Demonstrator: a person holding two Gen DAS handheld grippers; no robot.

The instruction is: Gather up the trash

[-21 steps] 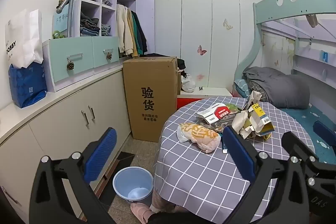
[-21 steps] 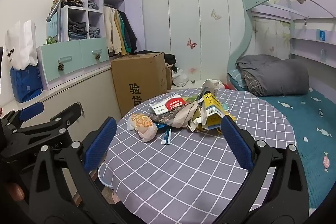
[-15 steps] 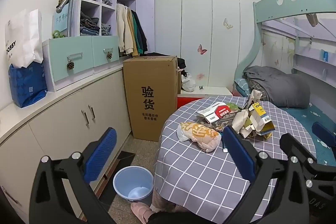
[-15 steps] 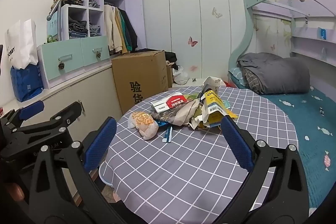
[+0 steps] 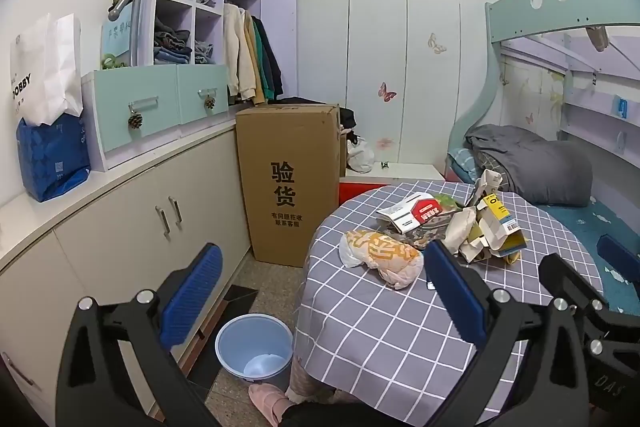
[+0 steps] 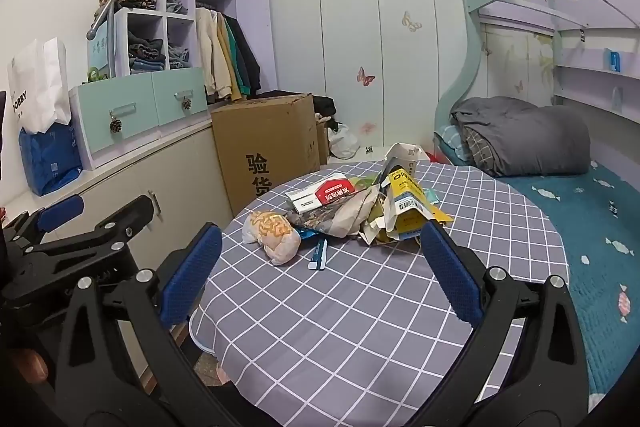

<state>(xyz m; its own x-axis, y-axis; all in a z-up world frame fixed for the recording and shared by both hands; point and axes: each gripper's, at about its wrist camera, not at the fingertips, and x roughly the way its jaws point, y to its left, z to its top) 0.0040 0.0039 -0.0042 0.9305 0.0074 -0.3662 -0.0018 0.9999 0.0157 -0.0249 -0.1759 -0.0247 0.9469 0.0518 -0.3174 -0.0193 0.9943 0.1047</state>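
Observation:
A heap of trash lies on a round table with a grey checked cloth (image 6: 360, 327): an orange and white plastic bag (image 6: 274, 233), a red and white box (image 6: 322, 193), a yellow torn carton (image 6: 408, 203), crumpled paper (image 6: 352, 215) and a small blue wrapper (image 6: 319, 255). The bag also shows in the left wrist view (image 5: 380, 251). My left gripper (image 5: 320, 295) is open and empty, above the table's left edge. My right gripper (image 6: 320, 273) is open and empty, above the near part of the table, short of the heap. A blue bin (image 5: 254, 351) stands on the floor left of the table.
A tall cardboard box (image 5: 290, 183) stands behind the table, with cabinets (image 5: 120, 227) along the left wall. A bunk bed with a grey quilt (image 6: 524, 139) is at the right. A pink slipper (image 5: 268, 399) lies on the floor beside the bin.
Both views have shifted slightly; the right gripper has edged a little nearer the heap. Both grippers stay open and empty.

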